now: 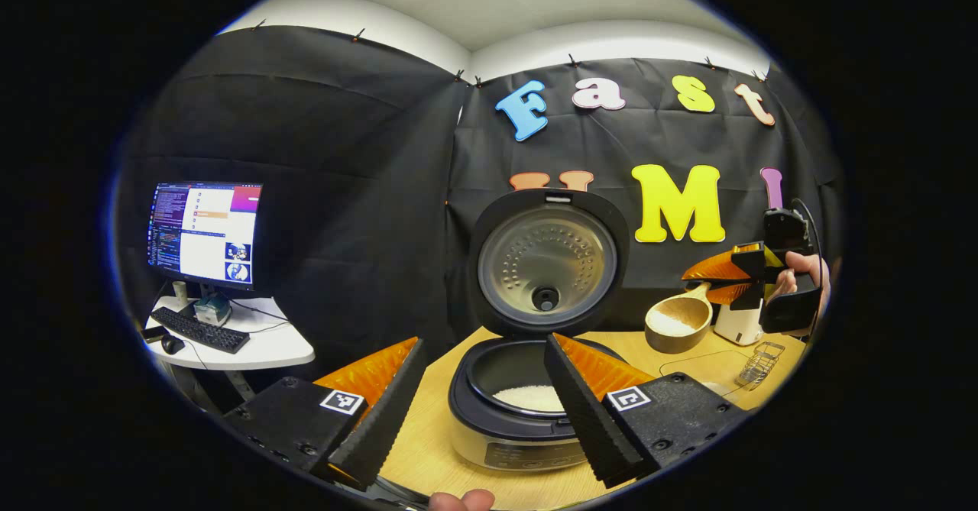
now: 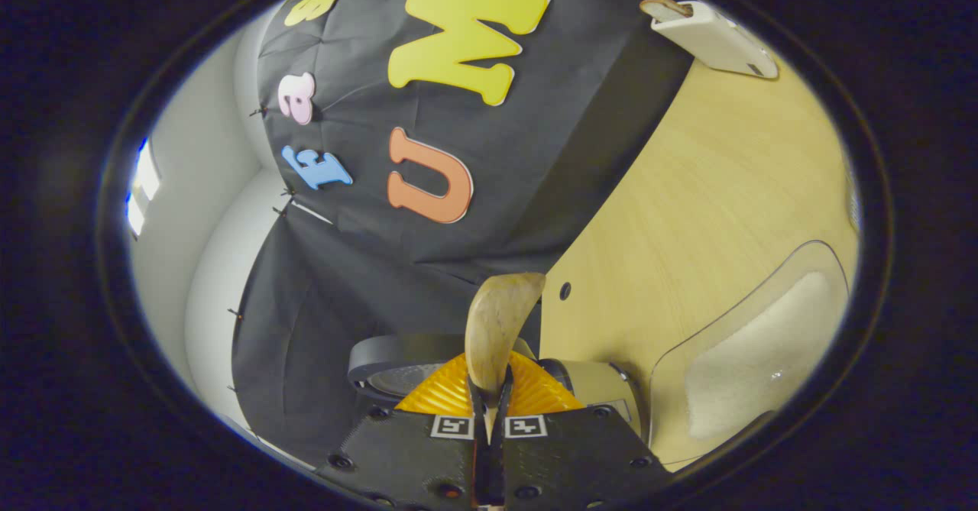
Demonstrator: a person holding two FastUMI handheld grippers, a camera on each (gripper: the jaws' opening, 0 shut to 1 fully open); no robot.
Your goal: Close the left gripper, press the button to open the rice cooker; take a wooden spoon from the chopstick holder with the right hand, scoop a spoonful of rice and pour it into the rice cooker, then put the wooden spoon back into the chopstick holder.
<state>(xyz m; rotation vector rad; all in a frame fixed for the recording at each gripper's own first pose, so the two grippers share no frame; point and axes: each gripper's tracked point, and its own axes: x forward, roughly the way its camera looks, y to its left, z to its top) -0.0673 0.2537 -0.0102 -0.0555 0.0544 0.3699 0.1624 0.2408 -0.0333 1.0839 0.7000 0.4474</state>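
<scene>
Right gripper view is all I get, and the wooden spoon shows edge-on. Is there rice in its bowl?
Observer: Yes. The left gripper view shows a heap of rice in the wooden spoon, with the right gripper shut on the handle.
Operator: Is the rice cooker's lid up?
Observer: The rice cooker has its lid standing upright, with the inner pot exposed.
Operator: Am I over the pot?
Observer: Not yet. The spoon is off to the cooker's side, above the table.
Operator: And the left gripper?
Observer: The left gripper is open, in front of the cooker.
</scene>
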